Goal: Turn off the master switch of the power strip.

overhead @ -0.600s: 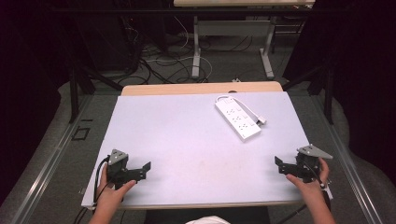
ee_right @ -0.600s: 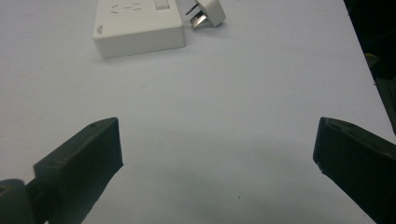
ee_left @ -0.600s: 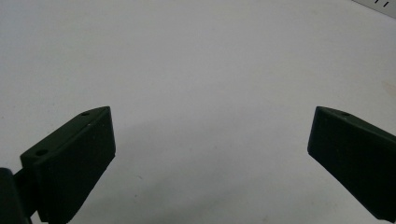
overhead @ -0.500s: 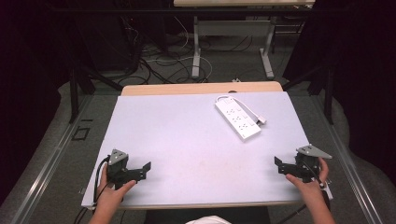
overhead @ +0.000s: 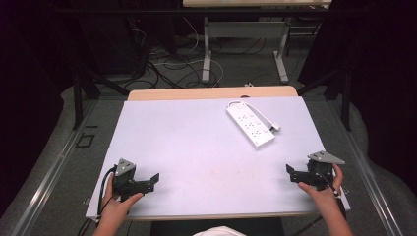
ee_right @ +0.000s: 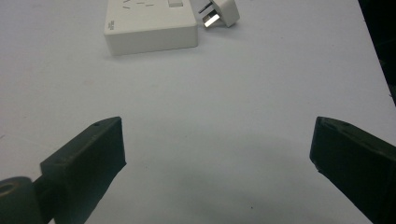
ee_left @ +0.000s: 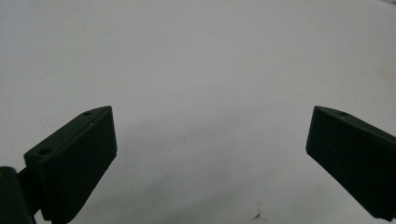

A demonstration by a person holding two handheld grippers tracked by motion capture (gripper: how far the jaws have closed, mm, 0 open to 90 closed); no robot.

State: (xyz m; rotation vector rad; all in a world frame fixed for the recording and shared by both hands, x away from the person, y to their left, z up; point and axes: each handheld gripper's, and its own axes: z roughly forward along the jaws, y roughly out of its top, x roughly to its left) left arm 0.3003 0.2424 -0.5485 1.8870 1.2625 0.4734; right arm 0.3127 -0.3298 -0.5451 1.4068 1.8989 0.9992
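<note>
The left tool (overhead: pixel 153 180), a black two-jaw device with a grey three-cornered plate on top, sits low over the pale lavender-white bench (overhead: pixel 196 142) near its near-left corner, held in the person's left hand (overhead: pixel 117 206). Its jaws stand wide apart, with nothing but bare bench surface between them in the left gripper view.

The right tool (overhead: pixel 291 173), of the same make, is held in the right hand (overhead: pixel 322 194) near the near-right corner, well apart from the left one. Its jaws are also spread wide and hold nothing.

Ahead of the right tool and a little to its left lies a long white plastic power strip (ee_right: pixel 149 23), flat on the bench, well clear of the jaws. Just beside the strip's end lies its white plug (ee_right: pixel 219 11), metal prongs showing.
</note>
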